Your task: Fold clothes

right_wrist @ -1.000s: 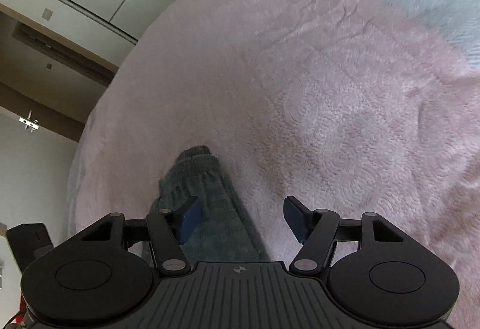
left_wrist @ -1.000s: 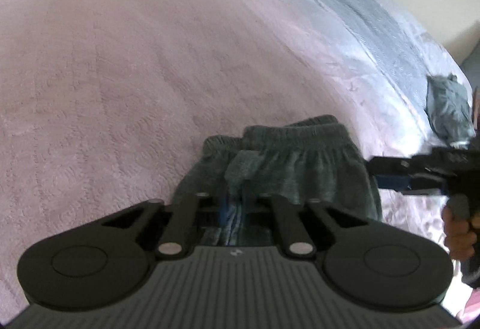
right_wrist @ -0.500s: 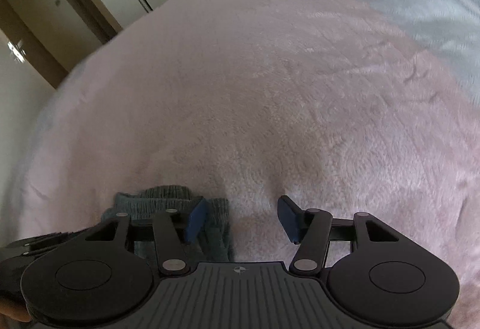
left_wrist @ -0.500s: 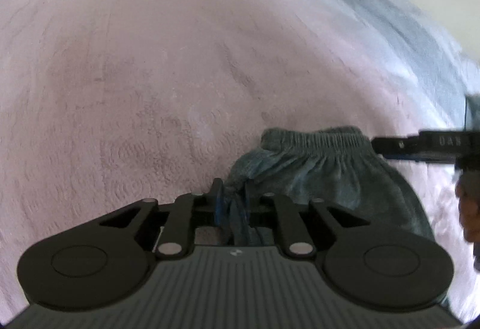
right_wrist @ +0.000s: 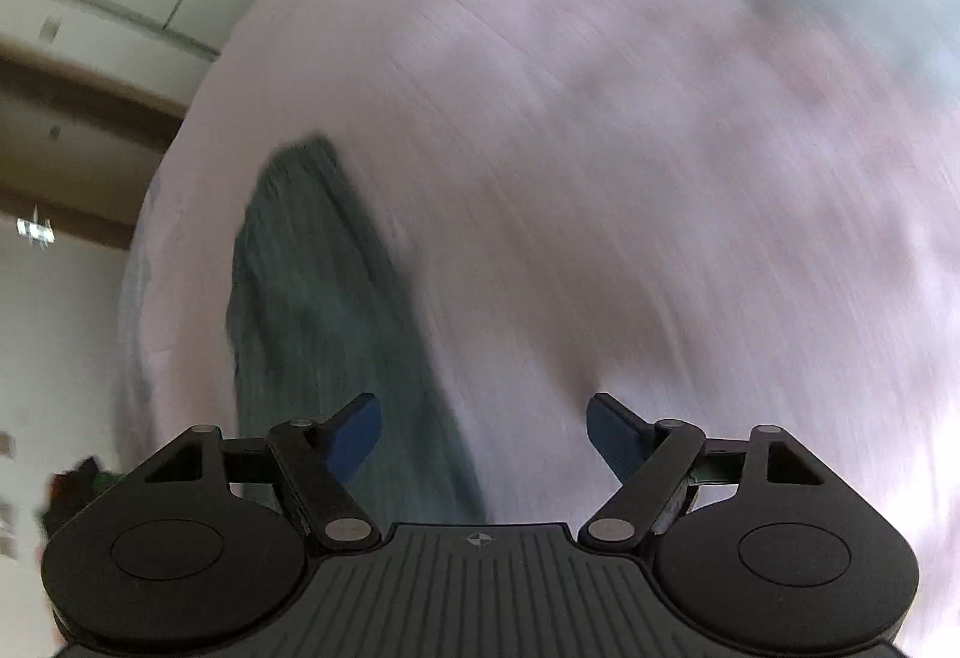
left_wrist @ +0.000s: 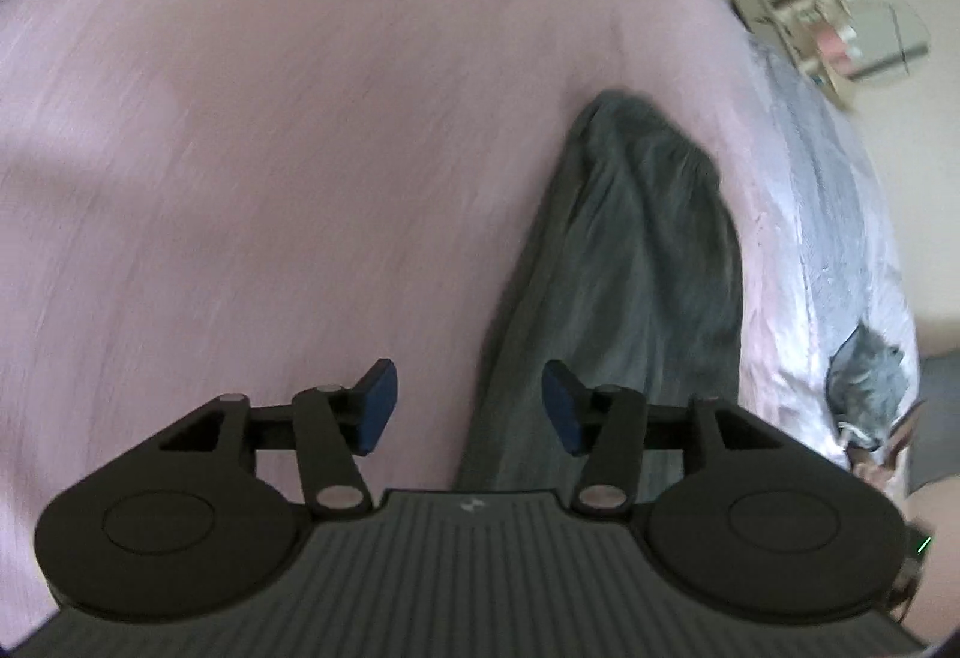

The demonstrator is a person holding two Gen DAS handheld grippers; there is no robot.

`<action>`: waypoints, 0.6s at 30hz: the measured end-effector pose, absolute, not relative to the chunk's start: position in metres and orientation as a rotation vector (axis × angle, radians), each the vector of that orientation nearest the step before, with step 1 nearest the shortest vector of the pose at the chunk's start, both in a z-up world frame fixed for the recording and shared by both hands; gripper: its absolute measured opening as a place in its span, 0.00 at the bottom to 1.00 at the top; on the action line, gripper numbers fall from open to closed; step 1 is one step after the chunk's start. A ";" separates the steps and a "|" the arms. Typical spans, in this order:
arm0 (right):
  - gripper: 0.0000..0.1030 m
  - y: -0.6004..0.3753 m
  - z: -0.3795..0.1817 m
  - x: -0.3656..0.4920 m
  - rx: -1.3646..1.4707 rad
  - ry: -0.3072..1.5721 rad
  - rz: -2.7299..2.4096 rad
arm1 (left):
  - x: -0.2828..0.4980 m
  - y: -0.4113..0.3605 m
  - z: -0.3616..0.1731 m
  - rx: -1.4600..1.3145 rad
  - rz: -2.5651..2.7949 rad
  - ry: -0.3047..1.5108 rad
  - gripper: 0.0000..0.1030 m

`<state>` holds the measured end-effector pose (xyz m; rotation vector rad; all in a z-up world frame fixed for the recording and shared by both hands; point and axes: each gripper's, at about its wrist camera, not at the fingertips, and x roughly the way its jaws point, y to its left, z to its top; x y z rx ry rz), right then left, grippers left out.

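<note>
Left gripper (left_wrist: pixel 468 406) let go of the grey shorts (left_wrist: pixel 630 268) since a second ago, and its jaws are now spread wide with nothing between them. Right gripper (right_wrist: pixel 483 436) is spread too, also empty. Shorts lie flat on the pink blanket (left_wrist: pixel 270 148), running toward 1 o'clock in the left view and 11 o'clock in the right view (right_wrist: pixel 318 298). Another grey garment (left_wrist: pixel 867 382) sits at 3 o'clock. Both views are pretty blurry.

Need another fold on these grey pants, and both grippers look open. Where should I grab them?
Probably the far end of the grey pants, where the strip narrows on the pink blanket. They lie long and flat, running away from the left gripper, so pinch that end's edge from above and bring it back toward you.
</note>
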<state>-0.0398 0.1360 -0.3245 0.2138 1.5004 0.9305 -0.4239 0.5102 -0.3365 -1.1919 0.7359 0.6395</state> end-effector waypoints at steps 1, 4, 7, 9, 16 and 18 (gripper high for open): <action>0.72 0.121 -0.329 -0.049 0.253 1.531 0.917 | -0.432 0.503 -0.340 -1.219 0.643 0.732 0.50; 0.71 0.102 -0.344 -0.070 0.352 1.587 0.916 | -0.431 0.498 -0.349 -1.255 0.613 0.707 0.52; 0.71 0.104 -0.359 -0.081 0.415 1.573 0.919 | -0.429 0.493 -0.358 -1.290 0.584 0.681 0.57; 0.70 0.110 -0.367 -0.085 0.466 1.564 0.916 | -0.419 0.493 -0.363 -1.261 0.541 0.697 0.57; 0.08 0.121 -0.379 -0.095 0.506 1.585 0.865 | -0.413 0.477 -0.368 -1.212 0.413 0.753 0.03; 0.06 0.122 -0.365 -0.090 0.438 1.546 0.893 | -0.419 0.467 -0.361 -1.209 0.407 0.707 0.03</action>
